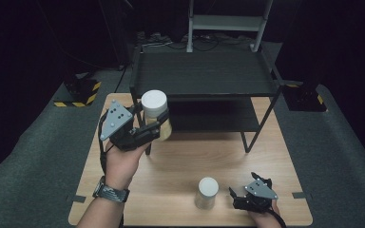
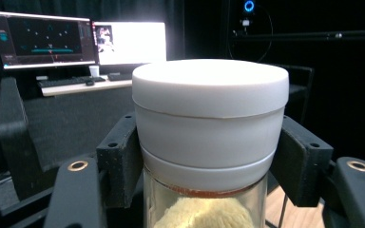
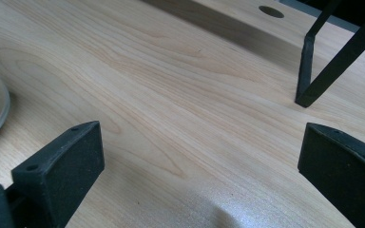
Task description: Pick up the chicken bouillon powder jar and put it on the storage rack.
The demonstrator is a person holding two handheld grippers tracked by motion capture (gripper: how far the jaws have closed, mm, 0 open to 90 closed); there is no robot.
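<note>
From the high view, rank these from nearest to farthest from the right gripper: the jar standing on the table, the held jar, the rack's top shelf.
1. Standing jar, just left of the right gripper.
2. Held jar, up left.
3. Top shelf, at the back.

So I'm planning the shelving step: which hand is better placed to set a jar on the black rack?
Left. Its gripper is shut on the raised jar beside the rack. The right gripper sits open, low on the table beside the second jar.

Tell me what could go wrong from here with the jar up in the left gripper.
The left gripper clamps the jar just under its white lid, so the heavier glass body could swing or slip. The shelf edge is close behind it and could be knocked. The second jar stands near the open right gripper.
</note>
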